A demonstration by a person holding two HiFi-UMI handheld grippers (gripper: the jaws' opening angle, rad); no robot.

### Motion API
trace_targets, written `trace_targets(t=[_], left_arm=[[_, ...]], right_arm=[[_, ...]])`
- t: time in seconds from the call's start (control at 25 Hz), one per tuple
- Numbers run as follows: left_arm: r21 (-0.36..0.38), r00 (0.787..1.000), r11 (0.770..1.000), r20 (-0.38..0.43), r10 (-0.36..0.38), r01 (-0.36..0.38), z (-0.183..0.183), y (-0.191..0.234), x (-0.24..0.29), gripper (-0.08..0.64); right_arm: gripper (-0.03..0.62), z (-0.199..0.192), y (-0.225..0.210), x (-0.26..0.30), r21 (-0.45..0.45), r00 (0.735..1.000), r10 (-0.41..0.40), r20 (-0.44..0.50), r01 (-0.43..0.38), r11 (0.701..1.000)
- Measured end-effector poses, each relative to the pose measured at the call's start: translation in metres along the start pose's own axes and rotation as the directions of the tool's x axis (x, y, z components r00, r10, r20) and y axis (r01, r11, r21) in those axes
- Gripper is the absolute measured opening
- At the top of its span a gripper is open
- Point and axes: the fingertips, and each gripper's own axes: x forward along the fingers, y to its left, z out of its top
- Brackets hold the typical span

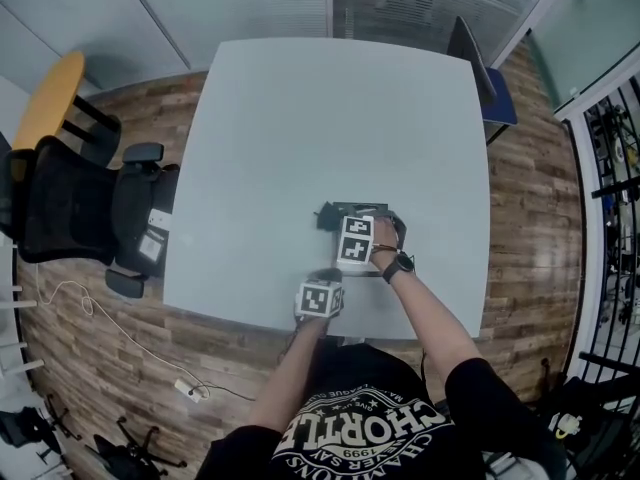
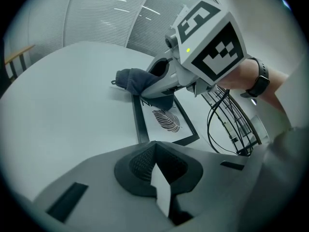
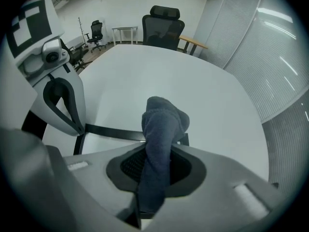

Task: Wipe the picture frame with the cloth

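Observation:
The picture frame [image 2: 166, 121], black-edged with a leaf print, lies flat on the white table [image 1: 300, 118] near its front edge. My right gripper [image 3: 159, 151] is shut on a dark blue cloth [image 3: 161, 124], and the cloth's bunched end rests on the frame's far part [image 2: 135, 79]. In the head view the right gripper [image 1: 345, 226] covers most of the frame [image 1: 375, 210]. My left gripper [image 2: 155, 146] has its jaws shut with nothing between them. Its tips are at the frame's near edge [image 3: 111, 132]; I cannot tell whether they touch it. In the head view the left gripper [image 1: 320, 280] sits just in front of the right one.
A black office chair [image 1: 75, 213] stands left of the table. A yellow-topped desk [image 1: 45, 98] is behind it. A dark chair with a blue seat [image 1: 485, 78] stands at the far right corner. Cables [image 1: 120, 333] lie on the wooden floor.

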Motion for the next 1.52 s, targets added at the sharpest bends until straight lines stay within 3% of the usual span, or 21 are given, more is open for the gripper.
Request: trace_targets(t=[0.56,0.72,0.96,1.2,1.36,1.52], left_arm=[[-0.02,1.0,1.0,-0.019,0.023,-0.024,-0.004,0.003,-0.001,-0.006],[-0.022,1.0,0.999,-0.016,0.026,-0.027,-0.003,0.001,0.0,-0.006],[-0.028,0.999,0.999,-0.008,0.031,-0.031,-0.003,-0.001,0.001,-0.006],[-0.026,0.999,0.999,-0.002,0.035,-0.035,-0.002,0.002,-0.001,-0.006],[-0.034,1.0,0.999,-0.004,0.031,-0.031,-0.003,0.0,0.001,-0.006],[-0.046,1.0,0.999,-0.019,0.021,-0.022,-0.004,0.002,0.0,-0.006]], right_arm=[[0.075,-0.091,-0.003,-0.028,0.131,0.989,-0.077,-0.124,0.093,0.987],[0.075,-0.1,-0.002,-0.032,0.172,0.991,-0.079,-0.107,0.097,0.98],[0.075,-0.054,-0.001,-0.034,0.172,0.998,-0.065,-0.014,0.066,0.983],[0.077,0.014,0.007,-0.019,0.068,0.998,-0.023,0.061,0.018,0.998],[0.077,0.015,0.015,-0.006,0.015,0.999,0.005,0.036,-0.006,1.0],[0.077,-0.005,0.018,-0.006,0.026,1.0,0.008,0.0,-0.008,1.0]])
